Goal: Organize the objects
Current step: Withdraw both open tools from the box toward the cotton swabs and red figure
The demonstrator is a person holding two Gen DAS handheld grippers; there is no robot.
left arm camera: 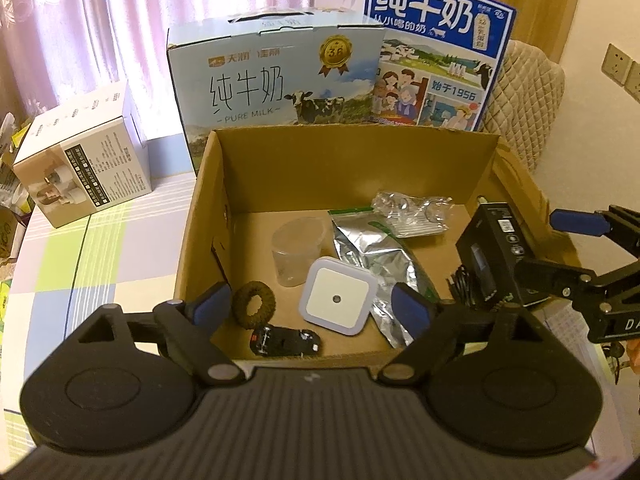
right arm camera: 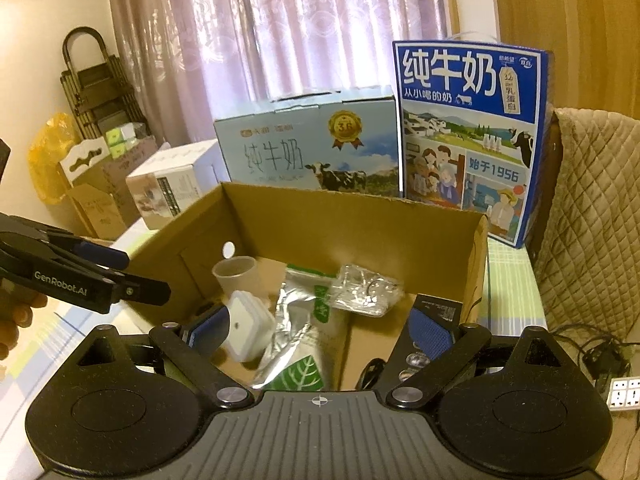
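Left wrist: milk carton [left arm camera: 276,76] w/ "PURE MILK"

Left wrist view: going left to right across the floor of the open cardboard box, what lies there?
Brown ring → clear plastic cup → white square night light → silver foil pouch → black box leaning at the right wall. The toy car and the crinkled clear packet overlap these in order, so they are left out.

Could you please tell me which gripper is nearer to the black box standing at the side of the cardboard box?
Right. The right gripper sits right beside the black box, its jaws open around its far end. The left gripper hangs open above the night light, farther off.
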